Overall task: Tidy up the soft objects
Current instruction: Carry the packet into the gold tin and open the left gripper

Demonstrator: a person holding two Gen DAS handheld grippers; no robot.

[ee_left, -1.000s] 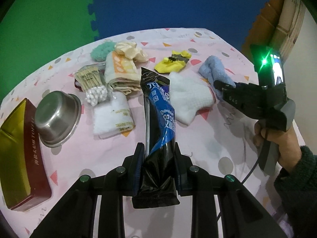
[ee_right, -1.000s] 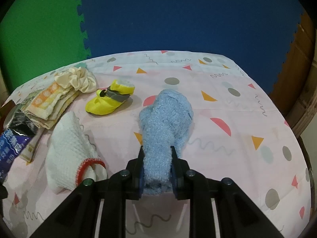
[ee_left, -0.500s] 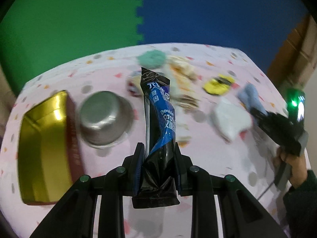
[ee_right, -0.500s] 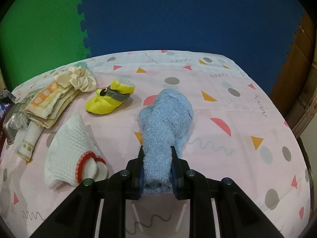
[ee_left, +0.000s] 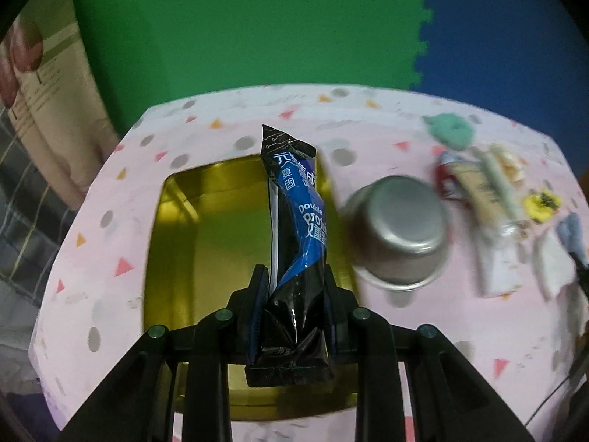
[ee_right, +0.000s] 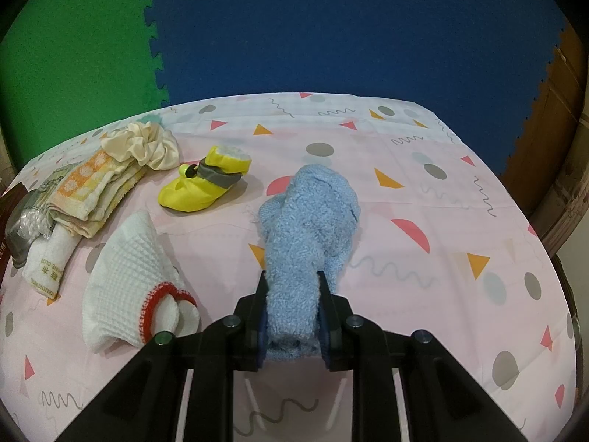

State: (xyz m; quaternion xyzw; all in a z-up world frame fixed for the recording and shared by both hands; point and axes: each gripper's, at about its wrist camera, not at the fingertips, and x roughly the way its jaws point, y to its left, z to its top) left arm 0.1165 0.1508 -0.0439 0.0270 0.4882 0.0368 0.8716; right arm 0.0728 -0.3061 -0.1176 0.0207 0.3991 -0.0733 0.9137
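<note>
My left gripper (ee_left: 292, 276) is shut on a blue and black soft packet (ee_left: 298, 228) and holds it upright above the open gold tin box (ee_left: 173, 243). My right gripper (ee_right: 292, 287) is shut on a light blue fluffy cloth (ee_right: 309, 221) that lies on the pink tablecloth. A white waffle cloth with a red rim (ee_right: 129, 276), a yellow bootie (ee_right: 202, 184), a folded orange towel (ee_right: 92, 188) and a cream scrunchie (ee_right: 143, 143) lie to its left.
An upturned steel bowl (ee_left: 397, 228) sits right of the tin. A teal scrunchie (ee_left: 449, 132) and wrapped packs (ee_left: 489, 199) lie beyond it. The table's left edge (ee_left: 66, 243) is close to the tin. A white wrapped towel pack (ee_right: 46, 265) lies at the left.
My left gripper has swung left with the packet, from over the pile of soft things to above the gold tin. My right gripper has stayed still on the blue cloth.
</note>
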